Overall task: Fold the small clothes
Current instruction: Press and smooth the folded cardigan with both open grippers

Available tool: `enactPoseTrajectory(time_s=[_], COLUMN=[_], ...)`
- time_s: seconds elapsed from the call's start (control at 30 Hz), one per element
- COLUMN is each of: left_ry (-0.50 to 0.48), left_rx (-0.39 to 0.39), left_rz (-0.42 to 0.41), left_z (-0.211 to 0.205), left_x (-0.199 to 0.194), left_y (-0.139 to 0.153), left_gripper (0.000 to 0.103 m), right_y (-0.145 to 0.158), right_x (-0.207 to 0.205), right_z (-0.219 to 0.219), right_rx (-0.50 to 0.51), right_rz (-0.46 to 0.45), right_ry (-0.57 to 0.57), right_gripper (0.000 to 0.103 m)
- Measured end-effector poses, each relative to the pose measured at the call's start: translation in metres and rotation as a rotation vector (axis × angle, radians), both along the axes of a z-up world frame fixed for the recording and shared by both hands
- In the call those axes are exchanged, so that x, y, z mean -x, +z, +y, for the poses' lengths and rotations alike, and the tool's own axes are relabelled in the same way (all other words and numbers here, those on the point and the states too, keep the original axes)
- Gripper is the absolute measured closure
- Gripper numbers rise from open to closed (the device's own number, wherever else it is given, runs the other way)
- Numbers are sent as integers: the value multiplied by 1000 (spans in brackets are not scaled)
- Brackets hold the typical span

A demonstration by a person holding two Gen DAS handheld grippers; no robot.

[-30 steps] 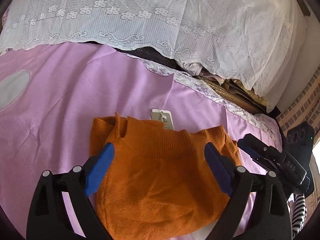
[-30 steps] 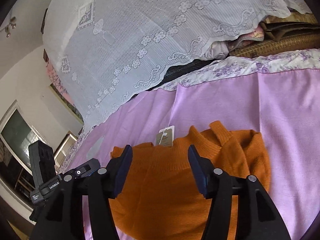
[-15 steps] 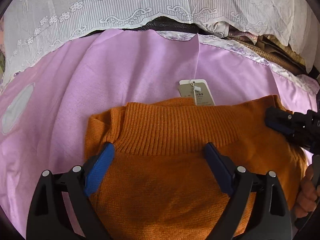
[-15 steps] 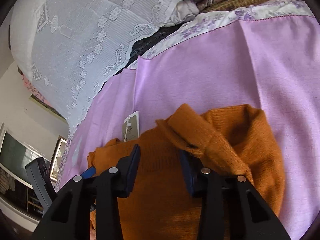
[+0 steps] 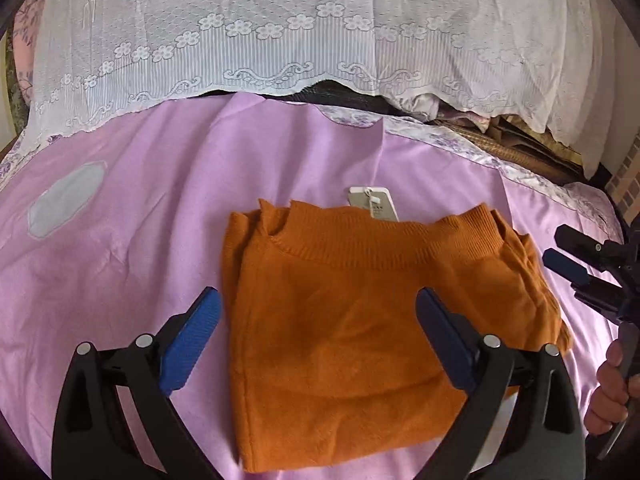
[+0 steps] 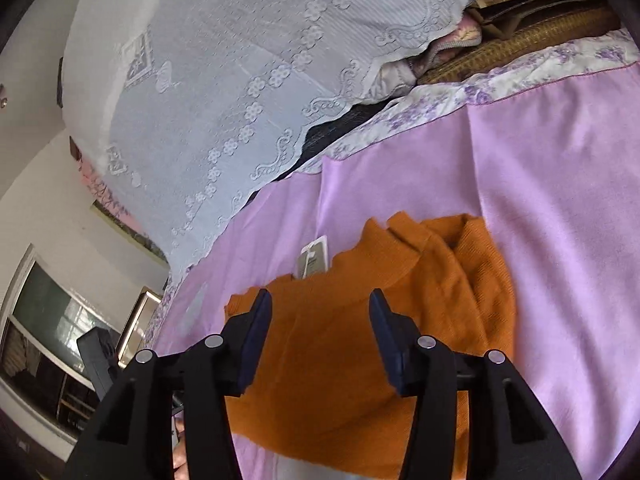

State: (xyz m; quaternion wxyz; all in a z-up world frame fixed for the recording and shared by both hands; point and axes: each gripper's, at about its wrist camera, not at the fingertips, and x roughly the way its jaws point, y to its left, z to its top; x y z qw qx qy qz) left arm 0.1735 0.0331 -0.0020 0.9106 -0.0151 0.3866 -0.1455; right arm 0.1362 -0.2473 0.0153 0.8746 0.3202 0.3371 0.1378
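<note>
Spread wide and gripping nothing, left gripper (image 5: 316, 312) poised above the near half of an orange knit sweater (image 5: 360, 320), blue pads (image 5: 192, 336) straddling almost the whole body of the garment, one pad over the sweater's left edge, the other over its right-centre. Likewise parted and empty, right gripper (image 6: 320, 312) hanging over the same sweater (image 6: 360, 340) from the right-hand side, seen in the left wrist view as a dark tool (image 5: 592, 268) just beside the sweater's right edge, with the holding hand (image 5: 608, 388) below it.

Lying flat and already folded into a compact block on a lilac bedsheet (image 5: 140, 240), sleeves tucked in at both sides, ribbed neckband (image 5: 380, 240) at the far edge and a paper hang tag (image 5: 374, 202) poking out beyond it. Long axis of the block running away from both tools, hem nearest, collar farthest; straight ahead of and below the left tool, ahead and slightly leftward of the right one.

Judged nearer the middle of the block: the left gripper; nearer the bunched right sleeve fold (image 6: 472, 256): the right. Probably remaining: one more fold, hem end carried toward the collar, with each tool taking its own near corner; both near corners hidden behind the tool bodies in these views. Slack in the loosely stacked right side likely to spill if that edge is lifted alone.

Beyond the sheet, a white lace cover (image 5: 280, 40) draped over piled bedding, well apart from the work
</note>
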Motion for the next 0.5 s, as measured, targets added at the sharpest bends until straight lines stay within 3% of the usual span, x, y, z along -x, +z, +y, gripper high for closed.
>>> enactPoseTrajectory(time_s=[0.1, 0.23, 0.3, 0.37, 0.5], left_ry=[-12, 12, 41, 52, 76], left_rx=[3, -112, -138, -108, -150], left_rz=[65, 66, 107, 138, 110], left_z=[-8, -17, -14, -5, -3], left_x=[7, 15, 12, 10, 20], left_y=[-18, -33, -44, -48, -47], left_gripper=[8, 6, 4, 4, 4], right_y=[-9, -32, -41, -45, -49], right_x=[9, 16, 19, 23, 37], right_z=[23, 37, 31, 21, -6], right_rx=[25, 54, 60, 18, -41], right_rz=[29, 107, 112, 118, 124], right_ry=[63, 102, 108, 114, 65], right_gripper=[52, 52, 54, 56, 66])
